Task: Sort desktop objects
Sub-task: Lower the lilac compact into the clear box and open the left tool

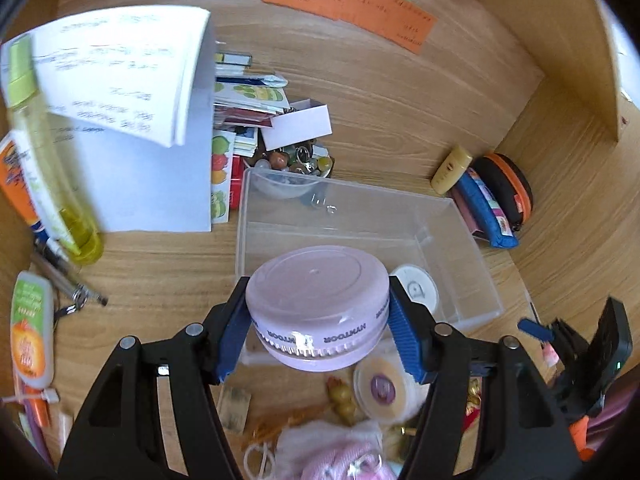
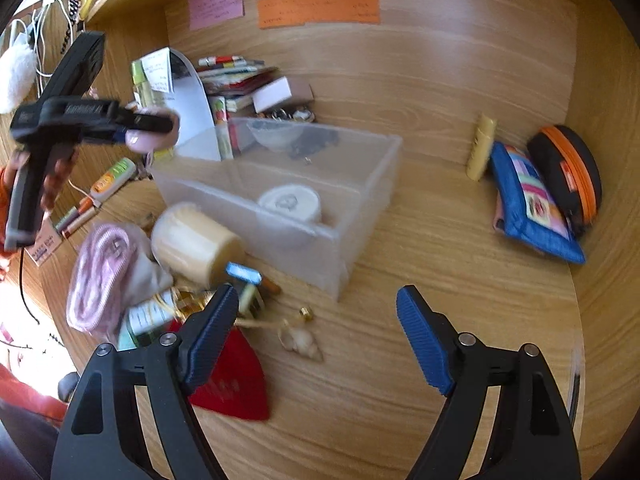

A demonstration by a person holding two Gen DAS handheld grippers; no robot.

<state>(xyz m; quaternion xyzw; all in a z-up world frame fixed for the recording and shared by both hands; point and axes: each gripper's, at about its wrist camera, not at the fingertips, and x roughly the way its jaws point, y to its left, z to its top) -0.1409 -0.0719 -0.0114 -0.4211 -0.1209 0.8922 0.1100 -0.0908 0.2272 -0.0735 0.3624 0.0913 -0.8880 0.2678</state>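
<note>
My left gripper (image 1: pixel 318 320) is shut on a lilac round jar (image 1: pixel 316 292) with a flat lid, its blue pads (image 1: pixel 404 336) pressing on both sides. The jar hangs above the near end of a clear plastic box (image 1: pixel 360 194). A white round jar (image 1: pixel 416 288) stands inside that box. The right wrist view shows the same left gripper (image 2: pixel 156 130) at upper left, raised with the lilac jar (image 2: pixel 140 142) over the clear box (image 2: pixel 260 220) and the white jar (image 2: pixel 290 202). My right gripper (image 2: pixel 316 296) is open above the wooden desk, with nothing between its fingers.
Near the box lie a cream jar on its side (image 2: pixel 192 244), pink cloth (image 2: pixel 100 276), a red wedge (image 2: pixel 236 384) and a shell (image 2: pixel 300 340). A blue pouch (image 2: pixel 532 204), a black-orange case (image 2: pixel 568 172) and a yellow tube (image 2: pixel 482 148) sit right. Papers (image 1: pixel 120 72) and bottles (image 1: pixel 52 168) stand left.
</note>
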